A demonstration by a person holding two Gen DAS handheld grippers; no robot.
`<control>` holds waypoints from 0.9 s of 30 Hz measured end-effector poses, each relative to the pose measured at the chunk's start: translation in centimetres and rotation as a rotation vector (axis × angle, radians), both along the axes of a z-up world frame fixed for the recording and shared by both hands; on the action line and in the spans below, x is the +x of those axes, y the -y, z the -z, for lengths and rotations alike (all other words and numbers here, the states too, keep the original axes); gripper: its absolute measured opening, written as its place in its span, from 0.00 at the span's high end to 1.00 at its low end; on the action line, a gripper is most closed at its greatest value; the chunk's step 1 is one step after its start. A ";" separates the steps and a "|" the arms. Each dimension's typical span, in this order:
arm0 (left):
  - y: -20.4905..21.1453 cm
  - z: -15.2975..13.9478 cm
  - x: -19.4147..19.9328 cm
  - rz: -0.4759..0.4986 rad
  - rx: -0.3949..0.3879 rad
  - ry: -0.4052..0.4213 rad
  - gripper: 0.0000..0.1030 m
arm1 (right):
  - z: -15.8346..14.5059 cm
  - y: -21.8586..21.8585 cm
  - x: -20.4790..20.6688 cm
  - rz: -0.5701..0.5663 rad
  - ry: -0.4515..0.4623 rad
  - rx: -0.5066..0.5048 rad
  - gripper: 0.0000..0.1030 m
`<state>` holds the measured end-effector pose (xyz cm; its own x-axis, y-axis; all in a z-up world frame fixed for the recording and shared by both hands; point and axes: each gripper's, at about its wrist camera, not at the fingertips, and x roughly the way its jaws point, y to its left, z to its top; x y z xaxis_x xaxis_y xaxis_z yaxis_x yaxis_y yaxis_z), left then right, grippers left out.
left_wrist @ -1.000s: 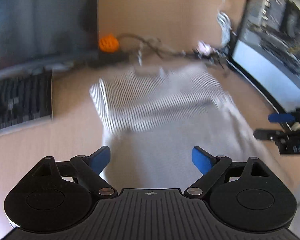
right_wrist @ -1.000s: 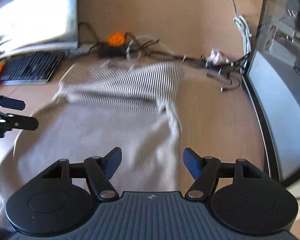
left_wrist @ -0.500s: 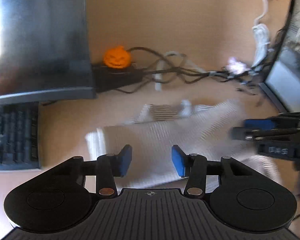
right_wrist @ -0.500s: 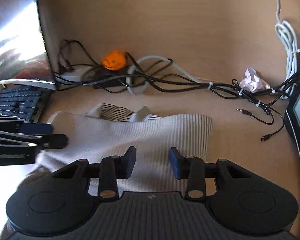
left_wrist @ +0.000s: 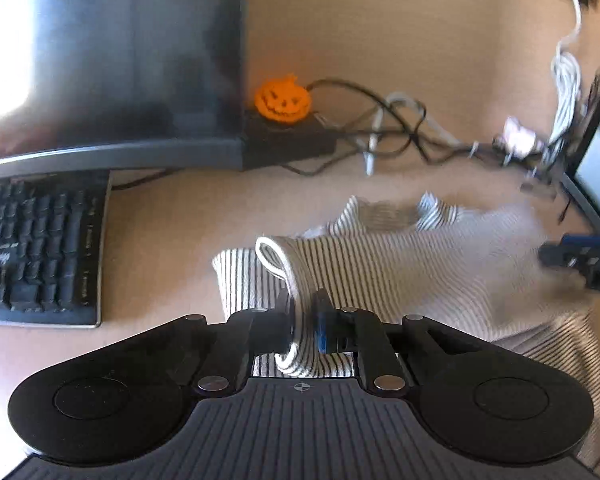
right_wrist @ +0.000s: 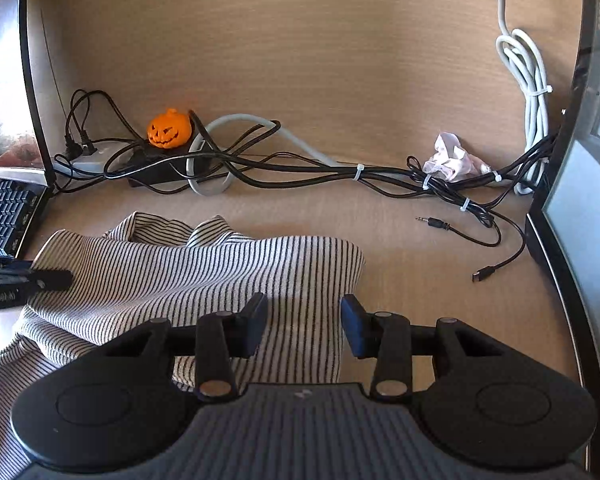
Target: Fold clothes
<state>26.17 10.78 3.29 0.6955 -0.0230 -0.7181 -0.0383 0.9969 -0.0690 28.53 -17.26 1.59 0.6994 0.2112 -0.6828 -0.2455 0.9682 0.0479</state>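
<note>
Half a second ago both tools stood open above the shirt; now the left tool (left_wrist: 302,322) has clamped its blue pads on a bunched fold of the striped shirt (left_wrist: 400,276), and the right tool's jaws have spread wider.

Nearest in the left wrist view, cloth is pinched between the left tool's closed fingers, with a white rolled hem (left_wrist: 274,260) looping up just beyond them. From the grip the shirt stretches rightward, blurred, toward the right tool (left_wrist: 580,264), which shows at the right edge.

In the right wrist view the right tool (right_wrist: 304,326) is released, its jaws apart with nothing between the pads; the left finger sits over the shirt (right_wrist: 220,272) and the right finger lies past the cloth's right edge, over bare tabletop (right_wrist: 420,280). Whether the pads touch the cloth cannot be told. The shirt lies on the tabletop in front of both tools, rumpled, its collar (right_wrist: 168,228) at the far side and its left part lifted toward the left tool (right_wrist: 28,280).

Left of the shirt a black keyboard (left_wrist: 36,248) rests below a monitor (left_wrist: 112,60). Beyond the shirt, loose black cable ends (right_wrist: 480,240) lie on the tabletop. Farther back, along the wall, a tangle of cables (right_wrist: 300,168) runs past an orange pumpkin (right_wrist: 169,129) sitting on a black box, a crumpled paper (right_wrist: 452,158), and a coiled white cable (right_wrist: 528,80). A second screen (right_wrist: 580,208) stands at the right edge.
</note>
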 end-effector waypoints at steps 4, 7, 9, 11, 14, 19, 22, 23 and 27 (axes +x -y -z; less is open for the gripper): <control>-0.4 0.2 -1.1 0.014 0.097 -0.027 0.92 | -1.3 0.5 -0.4 -0.001 0.022 0.028 0.60; -0.8 1.4 -1.0 0.010 0.120 -0.052 0.88 | -0.3 -0.2 0.6 -0.026 -0.021 0.007 0.60; -0.8 0.9 -0.9 0.005 0.118 -0.044 0.83 | -0.3 -0.3 0.8 -0.037 -0.027 0.013 0.60; -1.2 0.2 -0.6 0.000 0.088 -0.038 0.80 | -0.5 -0.4 0.8 -0.047 -0.030 0.020 0.58; -1.9 -0.6 -0.4 0.002 0.023 -0.028 0.54 | -0.7 -0.5 0.9 -0.061 -0.033 0.031 0.58; -2.6 -0.7 0.6 0.001 -0.041 -0.051 0.48 | -1.1 -0.7 1.0 -0.086 -0.039 0.049 0.56; -2.0 0.2 1.2 0.025 0.008 -0.081 0.48 | -1.3 -0.8 1.0 -0.100 -0.042 0.059 0.56; -1.8 0.7 1.4 0.033 0.032 -0.098 0.48 | -1.1 -1.1 1.0 -0.116 -0.052 0.054 0.55; -1.7 1.9 1.4 0.040 0.060 -0.127 0.45 | 1.2 -2.4 0.9 -0.145 -0.082 -0.026 0.49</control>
<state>27.61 12.48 1.42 0.5984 -0.0032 -0.8012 -0.0034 1.0000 -0.0065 29.44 -14.89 0.41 0.6047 0.2873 -0.7428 -0.3787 0.9242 0.0492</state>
